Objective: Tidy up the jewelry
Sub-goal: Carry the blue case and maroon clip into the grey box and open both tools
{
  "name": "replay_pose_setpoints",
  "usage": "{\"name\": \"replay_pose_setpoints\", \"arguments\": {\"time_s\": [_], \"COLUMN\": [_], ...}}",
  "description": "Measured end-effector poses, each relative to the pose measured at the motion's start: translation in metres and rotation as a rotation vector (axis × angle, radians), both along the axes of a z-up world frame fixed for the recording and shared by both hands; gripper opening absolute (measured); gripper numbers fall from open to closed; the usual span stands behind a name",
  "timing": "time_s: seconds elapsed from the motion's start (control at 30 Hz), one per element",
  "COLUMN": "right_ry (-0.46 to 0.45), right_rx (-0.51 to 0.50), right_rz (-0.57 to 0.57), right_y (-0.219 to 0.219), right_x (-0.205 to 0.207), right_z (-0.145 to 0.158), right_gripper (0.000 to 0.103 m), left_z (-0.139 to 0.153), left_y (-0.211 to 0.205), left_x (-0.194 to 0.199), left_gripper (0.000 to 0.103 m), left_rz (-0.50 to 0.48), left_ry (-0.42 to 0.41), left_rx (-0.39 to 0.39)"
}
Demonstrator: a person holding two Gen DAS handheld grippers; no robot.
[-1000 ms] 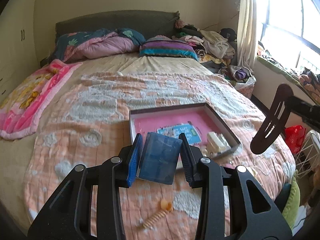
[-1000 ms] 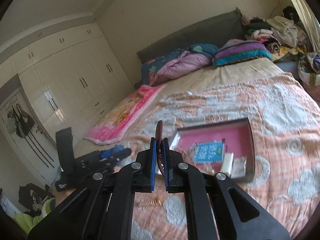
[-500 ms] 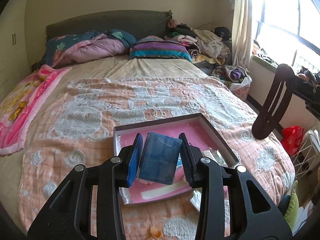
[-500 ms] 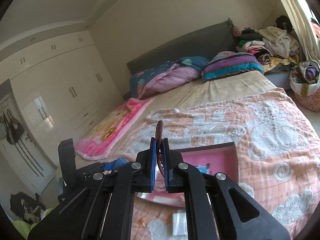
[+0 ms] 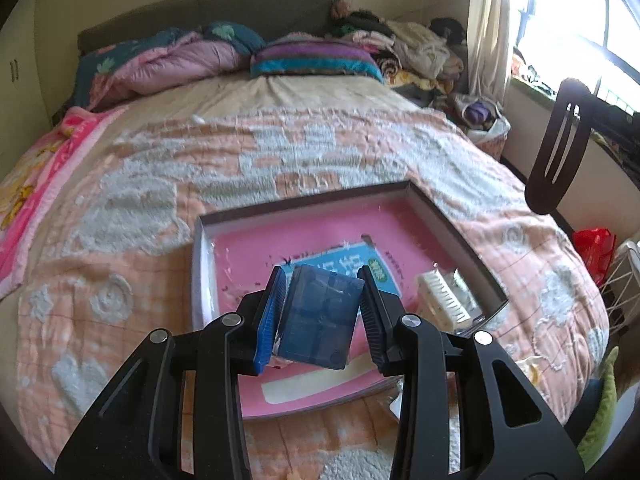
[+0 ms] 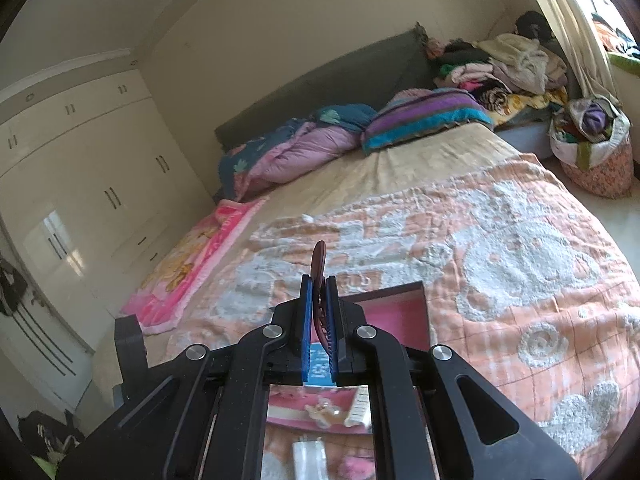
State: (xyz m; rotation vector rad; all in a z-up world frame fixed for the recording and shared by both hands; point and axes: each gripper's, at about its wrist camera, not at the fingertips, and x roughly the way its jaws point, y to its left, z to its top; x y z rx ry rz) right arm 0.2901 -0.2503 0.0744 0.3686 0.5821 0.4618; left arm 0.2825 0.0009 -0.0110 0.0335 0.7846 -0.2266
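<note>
My left gripper (image 5: 322, 316) is shut on a translucent blue plastic box (image 5: 320, 318) and holds it above the pink-lined shallow box (image 5: 304, 204) on the bed. That box holds a blue card (image 5: 348, 258) and a white comb-like piece (image 5: 442, 300). My right gripper (image 6: 320, 316) is shut on a dark brown hair clip (image 6: 319, 264), seen edge-on; the clip also shows in the left wrist view (image 5: 558, 148) at the right, held up in the air. The pink-lined box shows below the right gripper (image 6: 396, 314).
The bed carries an orange and white blanket (image 5: 160, 184), a pink blanket (image 5: 36, 160) at the left, and pillows (image 5: 312, 60) at the head. Small loose items lie near the blanket's front edge (image 6: 312, 456). A window and clothes pile (image 5: 420, 48) are at the right.
Both grippers have moved forward over the bed, closer to the pink-lined box. Each keeps its hold: blue box left, hair clip right.
</note>
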Motion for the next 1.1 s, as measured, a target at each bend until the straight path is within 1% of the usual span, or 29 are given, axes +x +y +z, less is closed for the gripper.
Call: {"name": "replay_pose_setpoints", "arguments": {"time_s": [0.27,0.4,0.57,0.67,0.7,0.77,0.83,0.9,0.93,1.1], "right_ry": [0.074,0.086,0.108,0.105,0.107,0.117,0.129,0.141,0.143,0.132], "right_rx": [-0.011,-0.036,-0.095,-0.158,-0.170,-0.190,-0.202,-0.191,-0.183,-0.157], "right_rz": [-0.024,-0.027,-0.025,-0.044,-0.050,-0.057,-0.054,-0.038,-0.032,-0.015], "right_y": [-0.006,-0.003,0.008,0.016,0.017,0.020,0.023,0.026,0.027,0.029], "right_x": [0.025,0.032,0.041,0.041,0.041,0.040,0.038,0.036,0.034,0.019], "right_z": [-0.039,-0.052,-0.068,-0.076,-0.079,-0.087,-0.093,-0.097,-0.098,-0.087], "right_gripper": [0.006,0.006,0.006,0.006,0.006,0.006,0.006,0.007,0.007,0.007], "left_z": [-0.033,-0.040,-0.046,-0.047,-0.046,-0.044,-0.040,-0.036,-0.034,-0.020], "left_y": [0.000,0.001,0.007,0.010,0.011,0.014,0.017,0.019,0.019,0.020], "left_x": [0.009,0.009,0.009,0.007,0.005,0.002,-0.003,-0.007,-0.009,-0.022], "left_gripper": [0.029,0.029,0.029,0.031,0.032,0.037,0.038,0.039,0.041,0.047], "left_rz": [-0.001,0.003,0.017,0.023,0.023,0.026,0.028,0.031,0.031,0.033], "left_ry": [0.070,0.084,0.093,0.094,0.093,0.088,0.080,0.073,0.070,0.046], "left_rx": [0.000,0.004,-0.006,0.000,-0.002,-0.009,-0.015,-0.018,-0.018,-0.018]}}
